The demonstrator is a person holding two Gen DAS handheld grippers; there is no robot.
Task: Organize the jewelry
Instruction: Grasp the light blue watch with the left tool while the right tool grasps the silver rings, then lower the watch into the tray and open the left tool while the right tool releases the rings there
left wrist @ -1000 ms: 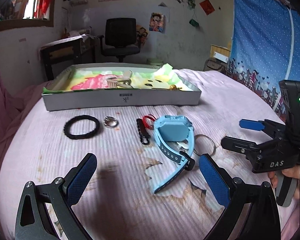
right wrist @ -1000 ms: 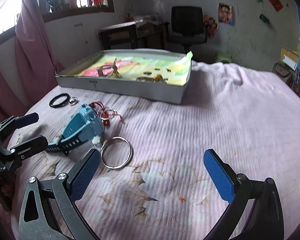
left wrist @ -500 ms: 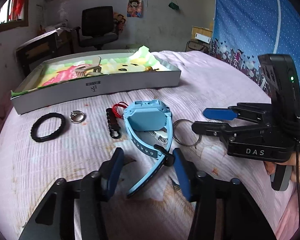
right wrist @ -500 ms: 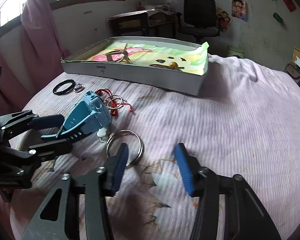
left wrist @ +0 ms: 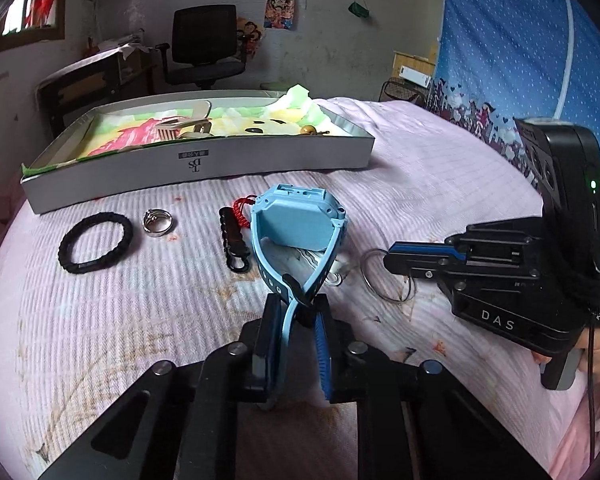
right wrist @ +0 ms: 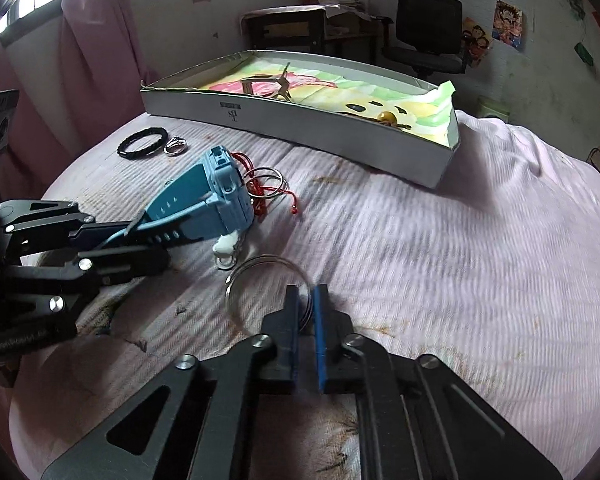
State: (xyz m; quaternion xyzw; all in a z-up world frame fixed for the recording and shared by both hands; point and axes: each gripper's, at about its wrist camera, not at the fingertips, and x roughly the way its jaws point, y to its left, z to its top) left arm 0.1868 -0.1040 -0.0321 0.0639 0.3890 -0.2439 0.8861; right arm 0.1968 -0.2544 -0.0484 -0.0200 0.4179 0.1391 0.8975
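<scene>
On a stained pink quilted bed (left wrist: 420, 168), the left tool (left wrist: 296, 320) pinches a blue plastic watch (left wrist: 300, 224) by its strap. The right tool (right wrist: 308, 312) nips a thin silver wire ring (right wrist: 260, 276), its near arc hidden; the shallow grey cardboard box (left wrist: 196, 164) contents are indistinct.

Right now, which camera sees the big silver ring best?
The right wrist view: the big silver ring lies whole on the bedspread, its near edge pinched in the right gripper. In the left wrist view, that gripper hides part of the ring.

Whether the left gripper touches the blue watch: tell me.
Touching. In the left wrist view the left gripper has its fingers closed on the strap of the blue watch, with no gap showing on either side.
</scene>
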